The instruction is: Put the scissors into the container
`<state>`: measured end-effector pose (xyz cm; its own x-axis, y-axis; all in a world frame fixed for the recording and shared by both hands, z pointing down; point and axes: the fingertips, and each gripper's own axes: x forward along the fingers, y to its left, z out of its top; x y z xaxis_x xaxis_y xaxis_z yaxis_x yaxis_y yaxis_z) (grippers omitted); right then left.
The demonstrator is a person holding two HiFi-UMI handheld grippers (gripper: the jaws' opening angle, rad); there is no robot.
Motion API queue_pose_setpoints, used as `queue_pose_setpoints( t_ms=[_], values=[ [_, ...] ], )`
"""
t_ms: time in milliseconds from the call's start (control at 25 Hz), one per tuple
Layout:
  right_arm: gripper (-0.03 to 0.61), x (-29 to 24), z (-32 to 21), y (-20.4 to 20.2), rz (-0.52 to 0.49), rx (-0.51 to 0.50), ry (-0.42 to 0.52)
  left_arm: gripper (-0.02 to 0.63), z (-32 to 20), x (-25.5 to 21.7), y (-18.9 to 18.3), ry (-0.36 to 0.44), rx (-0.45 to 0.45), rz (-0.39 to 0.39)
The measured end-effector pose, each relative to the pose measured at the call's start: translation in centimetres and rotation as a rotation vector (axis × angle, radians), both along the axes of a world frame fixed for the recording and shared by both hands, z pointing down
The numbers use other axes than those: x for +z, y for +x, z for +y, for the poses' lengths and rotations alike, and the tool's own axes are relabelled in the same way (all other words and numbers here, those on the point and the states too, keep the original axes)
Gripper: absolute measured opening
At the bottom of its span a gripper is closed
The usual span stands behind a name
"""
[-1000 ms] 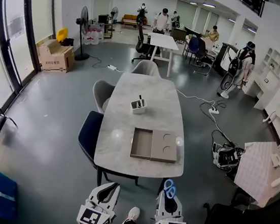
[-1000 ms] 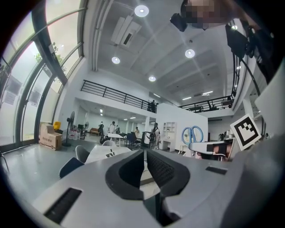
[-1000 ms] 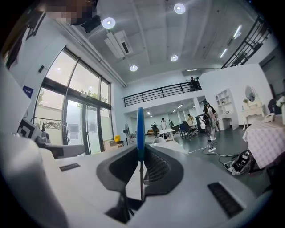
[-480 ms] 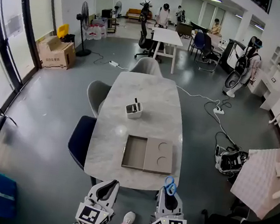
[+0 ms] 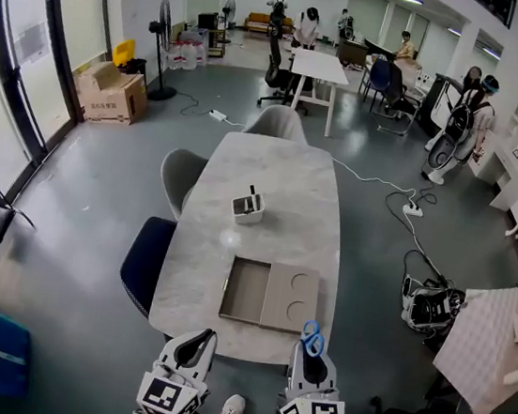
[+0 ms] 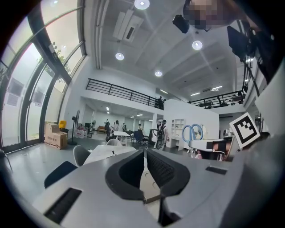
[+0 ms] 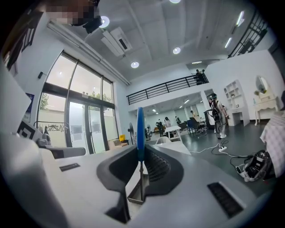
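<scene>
Closest to us are our two tools. We hold them low, side by side, both pointing at the table ahead. Our left gripper [image 5: 198, 339] is squeezed shut, and there is nothing between its jaws. Our right gripper [image 5: 307, 353] is clamped on the pair of scissors with blue plastic handle loops [image 5: 314, 335]. The scissors stand thin and upright between the jaws, with the blue loops sticking up above the tips and the metal part lower down. They hang in the air just before the near edge of the table and do not touch it.

Next comes the long oval table with a pale grey stone top [image 5: 272, 179]. Near its close end lies a flat grey-brown tray [image 5: 246, 291]. Its left half is an open hollow, and its right half is a flat part with two round dents. The scissors are near the tray's right corner but not in it.

Farther along, about in the middle of the table, stands a small white box [image 5: 247, 208] with a dark thing sticking up out of it.

On the left side of the table are a dark blue chair [image 5: 143, 262] and a grey round-backed chair [image 5: 178, 175]. Far off we see a brown cardboard box [image 5: 110, 95] and a white table [image 5: 319, 67] with people near it.
</scene>
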<state>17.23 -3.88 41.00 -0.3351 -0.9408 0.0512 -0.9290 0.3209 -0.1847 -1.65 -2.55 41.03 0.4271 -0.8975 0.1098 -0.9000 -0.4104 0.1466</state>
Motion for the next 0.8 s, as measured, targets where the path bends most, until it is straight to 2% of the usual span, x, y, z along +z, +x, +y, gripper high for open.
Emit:
queue_pose_setpoints(
  t_ms=[480, 800],
  values=[
    [0.035, 1.0, -4.3, -2.4, 0.022, -0.041, -0.008, 0.031, -3.4, 1.5, -1.9, -0.018, -0.028, 0.020],
    [0.035, 1.3, -9.9, -4.3, 0.046, -0.041, 0.002, 0.031, -9.4, 1.9, -2.4, -0.017, 0.025, 0.037]
  ],
)
